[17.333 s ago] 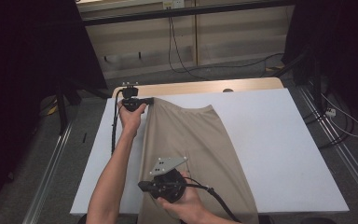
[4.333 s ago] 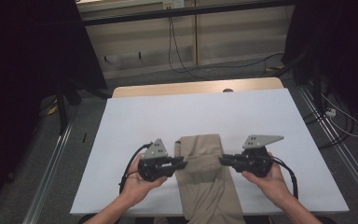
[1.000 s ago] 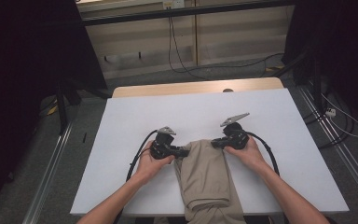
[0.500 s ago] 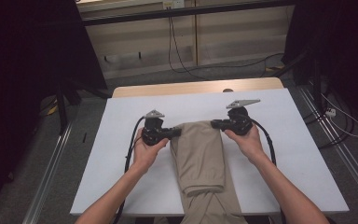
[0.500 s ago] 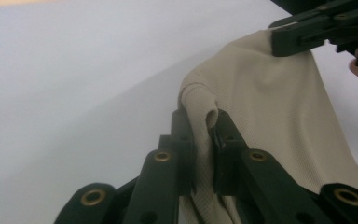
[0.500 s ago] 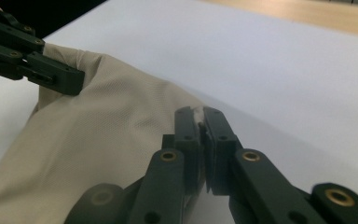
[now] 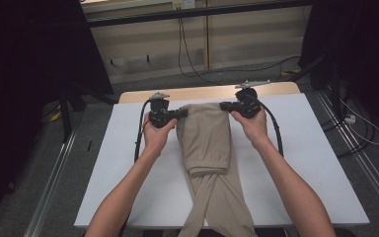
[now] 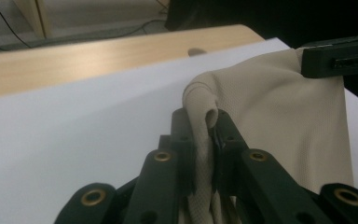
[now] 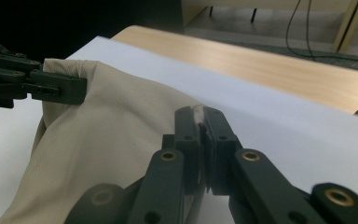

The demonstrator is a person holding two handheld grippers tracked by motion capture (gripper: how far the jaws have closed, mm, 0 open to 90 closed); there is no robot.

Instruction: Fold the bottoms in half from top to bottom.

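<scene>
while both grippers pinch the beige trousers [image 7: 205, 136], fold evenly.
left gripper [image 7: 181, 113] and right gripper [image 7: 224, 105] clamp opposite corners; keep that edge level and taut.

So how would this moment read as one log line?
left gripper: shut on trousers | right gripper: shut on trousers | fold held above table

Left gripper [image 8: 206, 135] pinches beige cloth [image 8: 279, 112] (bunched corner); white table [image 8: 74, 126] beneath.

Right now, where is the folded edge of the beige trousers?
In the high view the folded edge of the beige trousers is held up between the left gripper and right gripper, near the table's far wooden edge.
</scene>
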